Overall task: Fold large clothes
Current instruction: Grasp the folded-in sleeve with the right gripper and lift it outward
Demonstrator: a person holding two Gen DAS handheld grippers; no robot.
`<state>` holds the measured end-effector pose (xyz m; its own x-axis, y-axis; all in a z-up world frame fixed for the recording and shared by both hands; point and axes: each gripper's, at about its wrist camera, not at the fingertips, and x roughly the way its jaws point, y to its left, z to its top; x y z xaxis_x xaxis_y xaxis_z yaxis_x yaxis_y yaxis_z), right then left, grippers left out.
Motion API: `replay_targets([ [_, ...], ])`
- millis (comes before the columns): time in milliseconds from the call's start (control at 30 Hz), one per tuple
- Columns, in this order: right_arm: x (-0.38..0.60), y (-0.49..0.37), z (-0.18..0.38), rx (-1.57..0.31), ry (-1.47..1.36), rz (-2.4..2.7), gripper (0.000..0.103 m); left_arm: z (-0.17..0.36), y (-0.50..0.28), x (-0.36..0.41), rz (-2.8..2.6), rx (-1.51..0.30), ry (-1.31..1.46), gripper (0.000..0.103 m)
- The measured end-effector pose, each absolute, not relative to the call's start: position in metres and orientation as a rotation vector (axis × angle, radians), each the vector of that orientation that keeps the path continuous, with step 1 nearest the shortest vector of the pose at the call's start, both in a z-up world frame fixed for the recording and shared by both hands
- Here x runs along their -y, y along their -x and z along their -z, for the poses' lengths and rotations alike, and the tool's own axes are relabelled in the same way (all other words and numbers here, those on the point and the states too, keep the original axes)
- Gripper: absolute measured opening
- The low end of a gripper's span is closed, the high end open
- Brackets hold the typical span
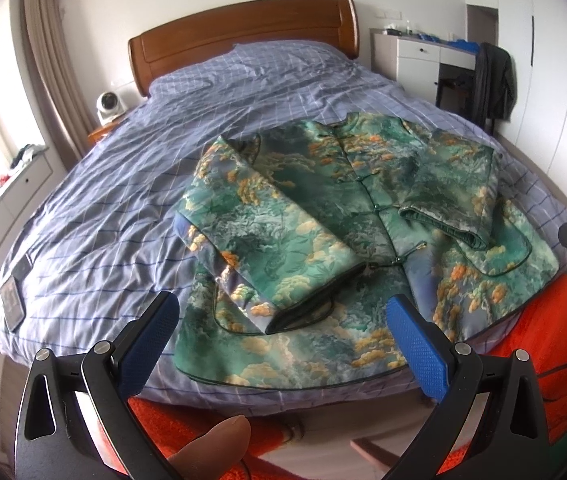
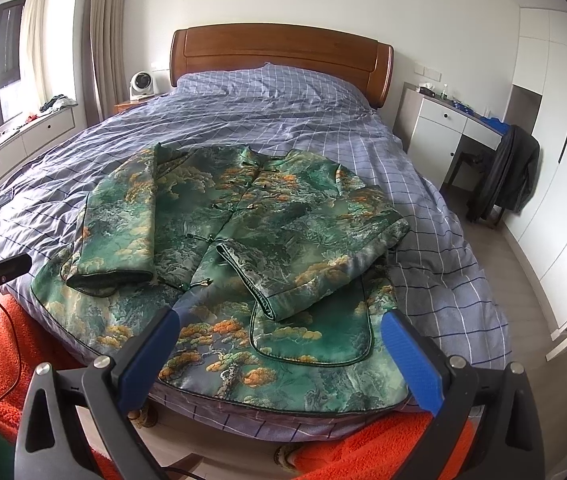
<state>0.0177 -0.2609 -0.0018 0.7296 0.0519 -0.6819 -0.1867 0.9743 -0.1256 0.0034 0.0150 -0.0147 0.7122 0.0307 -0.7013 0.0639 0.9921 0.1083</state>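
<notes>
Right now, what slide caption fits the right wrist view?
Open right gripper hovers over green brocade jacket, both sleeves folded in, on checked bed.

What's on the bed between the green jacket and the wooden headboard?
Only bare checked blanket; nothing lies between the jacket and the headboard. Both wrist views show that stretch.

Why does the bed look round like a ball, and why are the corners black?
Left wrist view: the fisheye lens bends the bed into a bulge and leaves dark corners; the window side glares white. Right wrist view: same bulge, the wardrobe curves, and the jacket stays sharp in soft daylight.
</notes>
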Motion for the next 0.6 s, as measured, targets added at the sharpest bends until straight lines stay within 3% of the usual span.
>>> replay_targets([
  [267, 0.265, -0.031, 0.007, -0.721, 0.236, -0.286, 0.103, 0.02, -0.003, -0.019, -0.005, -0.79, -0.143, 0.103],
  [600, 0.257, -0.111, 0.078, -0.881, 0.446, -0.366, 0.103, 0.026, -0.009, -0.026, 0.018, -0.866, -0.036, 0.103],
])
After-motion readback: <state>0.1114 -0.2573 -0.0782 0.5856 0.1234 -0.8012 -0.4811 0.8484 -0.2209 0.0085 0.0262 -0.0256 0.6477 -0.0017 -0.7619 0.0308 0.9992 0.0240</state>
